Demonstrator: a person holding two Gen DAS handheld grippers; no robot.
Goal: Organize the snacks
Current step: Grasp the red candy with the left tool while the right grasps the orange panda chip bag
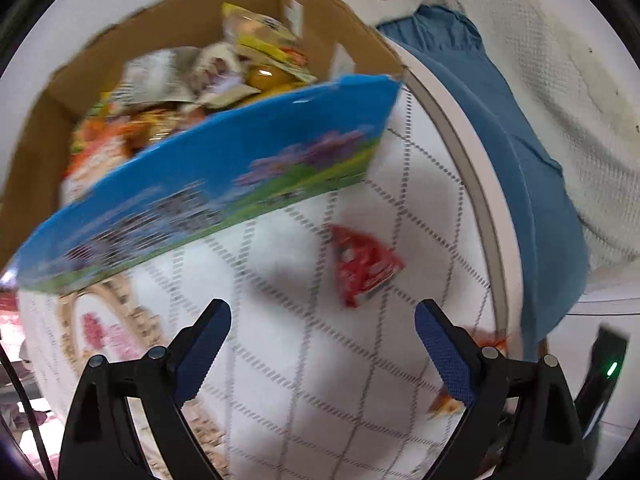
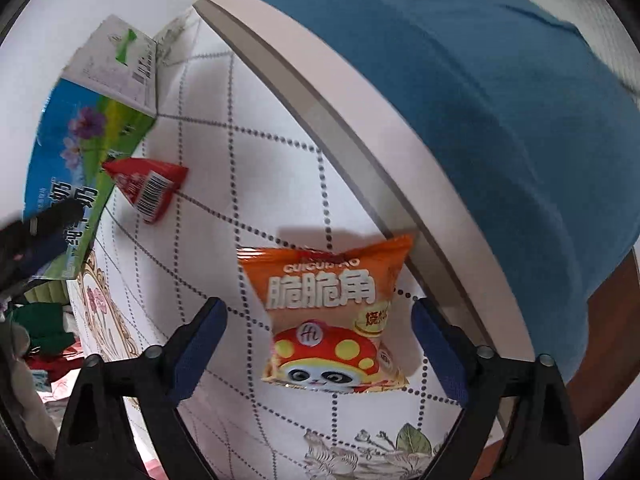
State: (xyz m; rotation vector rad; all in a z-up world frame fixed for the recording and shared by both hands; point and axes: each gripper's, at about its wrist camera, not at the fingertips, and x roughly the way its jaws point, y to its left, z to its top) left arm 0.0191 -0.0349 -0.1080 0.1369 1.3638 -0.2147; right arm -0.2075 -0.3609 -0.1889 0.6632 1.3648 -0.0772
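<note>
A small red snack packet point(image 1: 366, 266) lies on the white dotted tablecloth point(image 1: 280, 360), just beyond my left gripper point(image 1: 322, 312), which stands open with nothing between its fingers. Behind it is a cardboard box point(image 1: 224, 184) with a blue printed side, filled with several snack bags point(image 1: 192, 92). In the right wrist view an orange snack bag point(image 2: 328, 312) with a panda picture lies flat between the fingers of my right gripper point(image 2: 318, 310); the pads stand apart from it. The red packet point(image 2: 148, 188) and the box point(image 2: 80, 152) show at the left.
The round table's pale rim point(image 2: 360, 140) runs diagonally at the right, with a person's blue clothing point(image 2: 480, 100) beyond it. A corner of the orange bag point(image 1: 490, 340) peeks behind the left gripper's right finger. A dark blurred gripper part point(image 2: 40, 232) overlaps the box.
</note>
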